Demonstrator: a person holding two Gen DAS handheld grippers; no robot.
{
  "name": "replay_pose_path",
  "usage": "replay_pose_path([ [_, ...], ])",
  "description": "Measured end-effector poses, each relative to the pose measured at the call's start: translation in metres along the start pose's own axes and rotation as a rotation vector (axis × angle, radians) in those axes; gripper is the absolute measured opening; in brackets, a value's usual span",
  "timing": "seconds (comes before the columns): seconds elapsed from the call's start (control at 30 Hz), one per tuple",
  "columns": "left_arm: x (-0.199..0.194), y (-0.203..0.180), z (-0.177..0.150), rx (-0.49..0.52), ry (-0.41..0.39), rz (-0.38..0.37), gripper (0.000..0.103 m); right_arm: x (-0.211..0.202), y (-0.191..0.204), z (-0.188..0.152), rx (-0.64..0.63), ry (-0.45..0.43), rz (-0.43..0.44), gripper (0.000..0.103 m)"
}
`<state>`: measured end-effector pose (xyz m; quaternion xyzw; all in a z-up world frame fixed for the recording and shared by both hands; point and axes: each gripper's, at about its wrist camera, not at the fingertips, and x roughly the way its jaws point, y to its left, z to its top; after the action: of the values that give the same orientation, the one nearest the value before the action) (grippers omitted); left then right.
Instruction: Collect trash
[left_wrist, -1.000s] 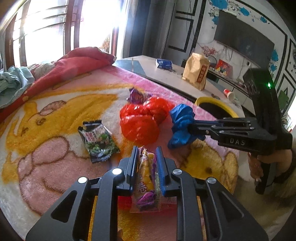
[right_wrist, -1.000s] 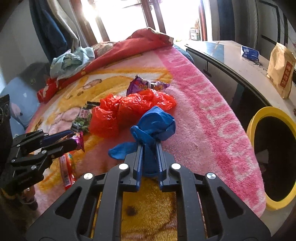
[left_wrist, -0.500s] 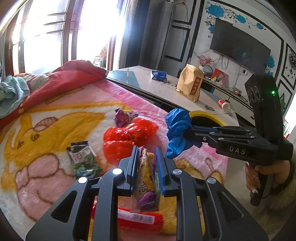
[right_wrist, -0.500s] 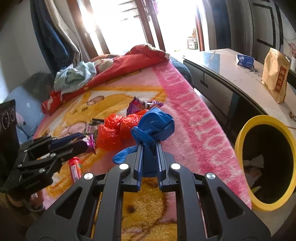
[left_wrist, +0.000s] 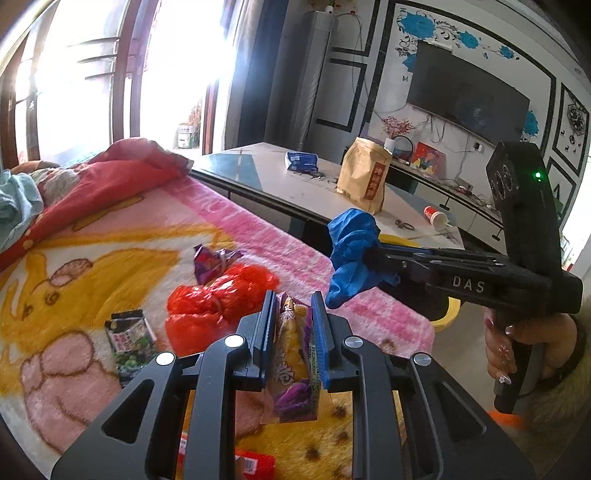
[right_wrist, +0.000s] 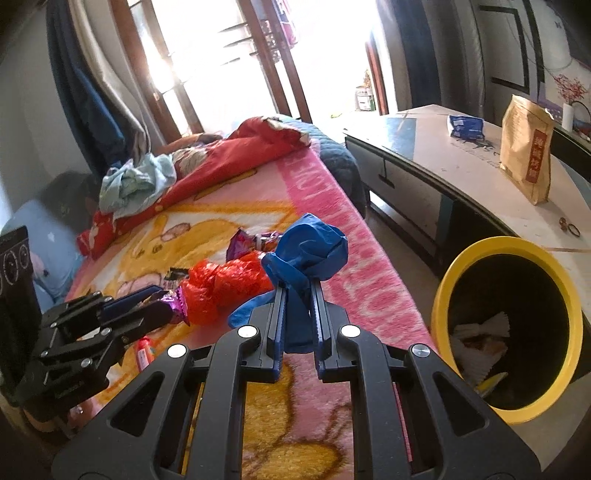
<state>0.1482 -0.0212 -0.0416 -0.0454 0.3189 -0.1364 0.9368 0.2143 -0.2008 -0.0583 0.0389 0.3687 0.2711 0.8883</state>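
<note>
left tool (left_wrist: 293, 321) clamps snack wrapper (left_wrist: 293, 365) above bed blanket (left_wrist: 110, 240) | right tool (right_wrist: 297, 295) clamps blue bag (right_wrist: 308, 251), bed edge | yellow bin (right_wrist: 506, 328) on floor between bed and counter (right_wrist: 443, 155) | red bag (right_wrist: 225, 284), purple wrapper (left_wrist: 212, 260), green packet (left_wrist: 129, 341) lie on blanket

cartoon blanket (left_wrist: 110, 236), red bag (left_wrist: 218, 299), green wrapper (left_wrist: 129, 341)

Blown-out daylight from the window (left_wrist: 92, 85) glares; fisheye edges bend and darken.
</note>
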Motion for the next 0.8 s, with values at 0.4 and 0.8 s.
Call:
replay_pose_path([
  [0.4, 0.01, -0.019, 0.012, 0.021, -0.007, -0.026, 0.019, -0.021, -0.033, 0.008, 0.067, -0.057, -0.045, 0.008],
  [0.8, 0.025, -0.035, 0.024, 0.014, -0.027, -0.057, 0.019, -0.04, -0.069, 0.011, 0.139, -0.105, -0.094, 0.008],
])
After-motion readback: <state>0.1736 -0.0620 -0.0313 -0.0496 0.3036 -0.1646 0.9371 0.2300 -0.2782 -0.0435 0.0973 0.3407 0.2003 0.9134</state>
